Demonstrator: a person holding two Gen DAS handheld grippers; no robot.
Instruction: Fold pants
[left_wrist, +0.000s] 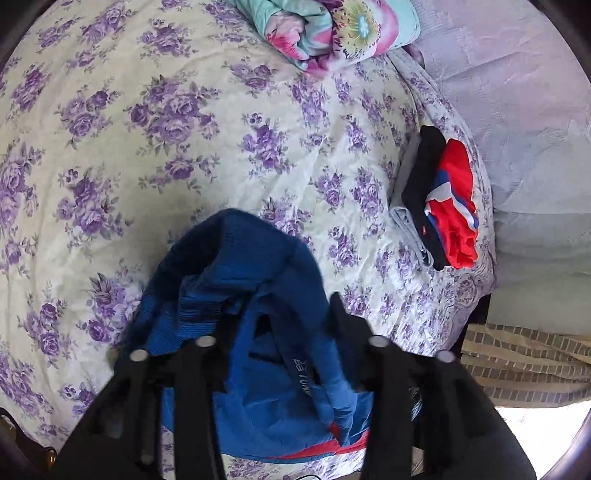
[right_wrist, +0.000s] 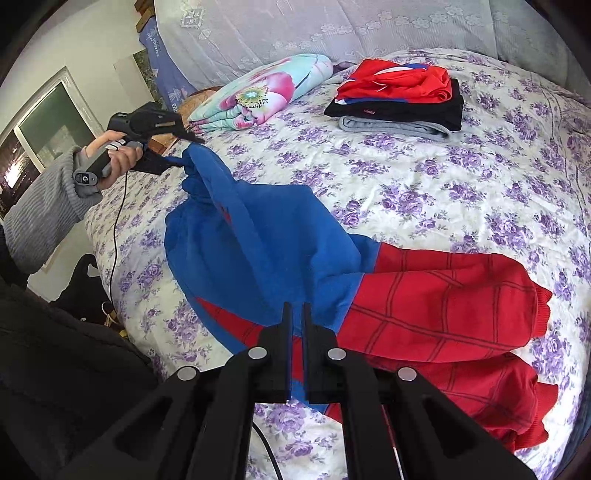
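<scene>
The pants (right_wrist: 266, 243) lie on the bed, blue at the top, with red web-patterned legs (right_wrist: 443, 302) stretching to the right. My right gripper (right_wrist: 295, 314) is shut on the blue edge nearest me; a thin strip of fabric shows between its jaws. My left gripper (right_wrist: 192, 147), held by a hand in a grey sleeve (right_wrist: 48, 206), pinches a bunched blue corner and lifts it off the sheet. In the left wrist view the blue cloth (left_wrist: 236, 258) bulges up between and over the left gripper (left_wrist: 280, 306), hiding one fingertip.
The bed (right_wrist: 406, 177) has a pale sheet with purple flowers. A stack of folded clothes (right_wrist: 399, 99) (left_wrist: 439, 199) sits at the far side. A rolled floral blanket (right_wrist: 266, 88) (left_wrist: 332, 29) lies near the pillows. The bed's edge and a dangling cable (right_wrist: 114, 236) are at left.
</scene>
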